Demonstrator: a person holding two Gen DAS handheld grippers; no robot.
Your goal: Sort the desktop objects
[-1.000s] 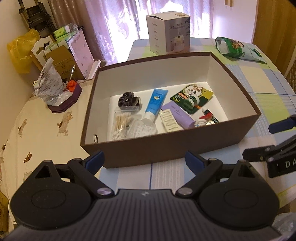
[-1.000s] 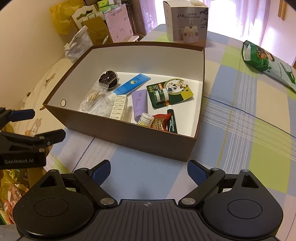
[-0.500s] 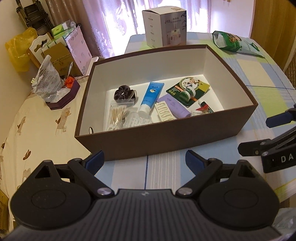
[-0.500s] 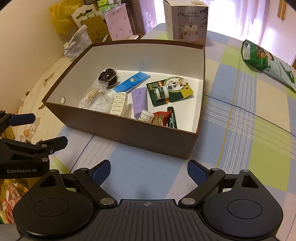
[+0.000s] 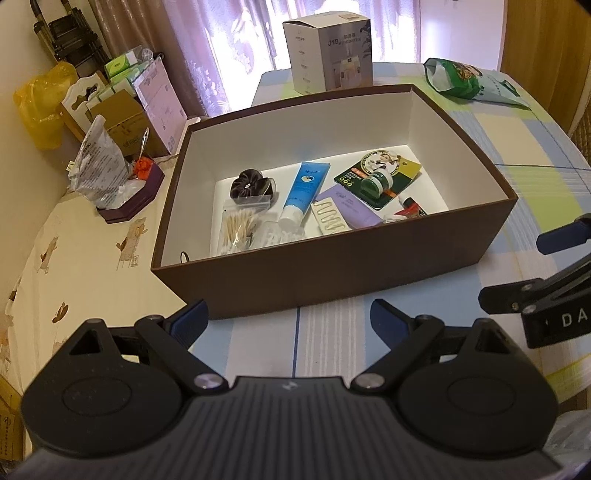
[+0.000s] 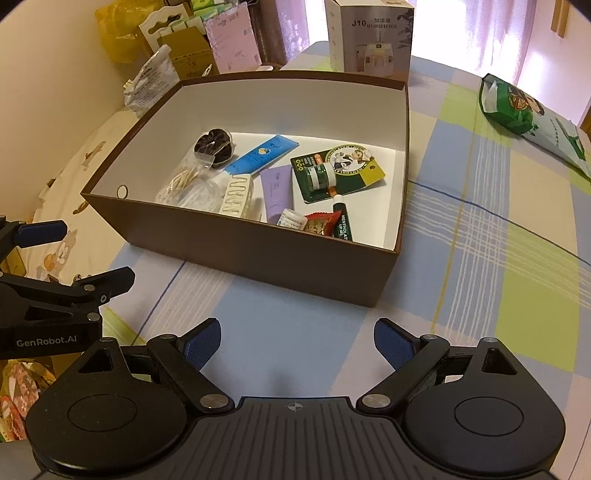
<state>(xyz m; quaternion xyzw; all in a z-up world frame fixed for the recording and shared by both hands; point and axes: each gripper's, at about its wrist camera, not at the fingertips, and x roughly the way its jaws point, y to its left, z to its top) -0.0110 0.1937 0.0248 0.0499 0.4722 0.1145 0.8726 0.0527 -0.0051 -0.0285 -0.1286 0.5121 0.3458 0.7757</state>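
both grippers wide and empty before the filled box

at the near edge of the desk, the left hand-held gripper hangs over the checked cloth with its blue pads spread wide and nothing between them. the right hand-held gripper sits the same way, jaws far apart and empty, just short of the box. each shows at the edge of the other's view, side by side and apart.

just beyond both stands the brown box, white inside, resting on the desk with its long wall facing the grippers. on its floor lie the small things: a dark hair scrunchie at the far left, a bag of cotton swabs nearer the front wall, a blue tube lying lengthwise in the middle, a white clip card and a purple tube beside it. to the right are a green card with a small jar, a green lip balm stick, a red wrapper and a small white jar.

behind the box stands a white carton. a green bag lies well off to the right on the cloth.
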